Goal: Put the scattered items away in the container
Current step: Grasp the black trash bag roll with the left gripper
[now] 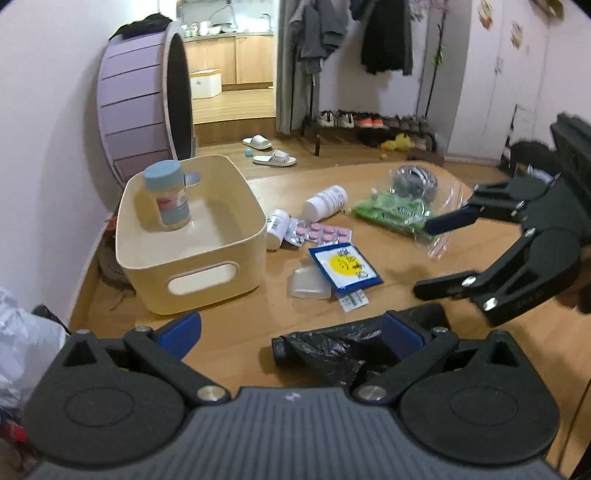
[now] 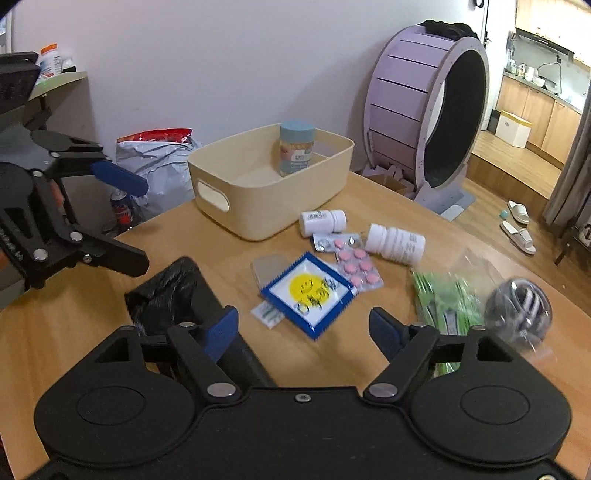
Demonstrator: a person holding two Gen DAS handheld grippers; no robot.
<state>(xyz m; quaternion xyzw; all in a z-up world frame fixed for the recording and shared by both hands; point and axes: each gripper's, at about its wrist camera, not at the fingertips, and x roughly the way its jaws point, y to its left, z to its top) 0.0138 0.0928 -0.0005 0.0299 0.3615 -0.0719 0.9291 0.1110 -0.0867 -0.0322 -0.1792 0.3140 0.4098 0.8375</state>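
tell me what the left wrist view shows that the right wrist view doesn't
Only the left wrist view shows the shoe rack, the hanging clothes and the yellow toy on the floor.

Only the right wrist view shows the grey plastic bag, the drink can below it and the shelf with a white bottle.

Both show the beige bin with the blue-lidded jar standing inside, the pink blister pack, the blue-edged sachet, the black bag, and the open left gripper and right gripper.

Blue-lidded jar upright in bin
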